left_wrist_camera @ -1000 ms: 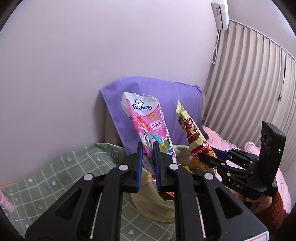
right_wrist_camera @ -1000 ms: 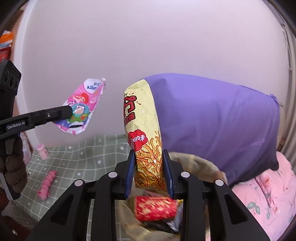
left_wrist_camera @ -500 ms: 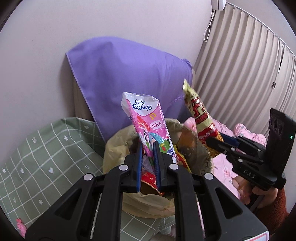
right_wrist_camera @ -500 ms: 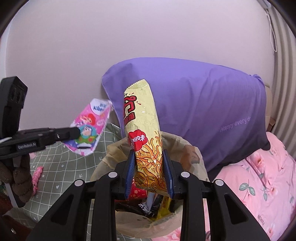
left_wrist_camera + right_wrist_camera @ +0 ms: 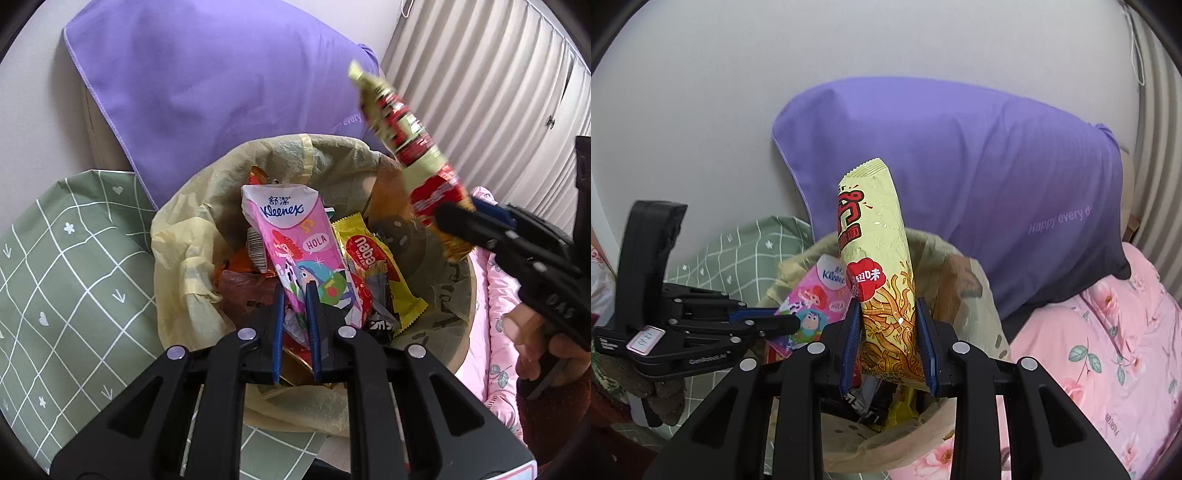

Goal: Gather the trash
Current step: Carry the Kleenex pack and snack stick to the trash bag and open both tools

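The left gripper (image 5: 295, 295) was clamped narrowly on the lower end of a pink Kleenex tissue pack (image 5: 295, 240), which stood toward 12 o'clock over the lined trash bin (image 5: 177, 236). At 2 o'clock, the right gripper (image 5: 888, 314) pinched a yellow noodle snack packet (image 5: 879, 258) by its bottom, upright between the pads above the bin's rim, before a purple pillow (image 5: 960, 166).

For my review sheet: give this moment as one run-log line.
left gripper: shut on Kleenex pack, over trash bin | right gripper: shut on noodle snack packet, above bin | neither released
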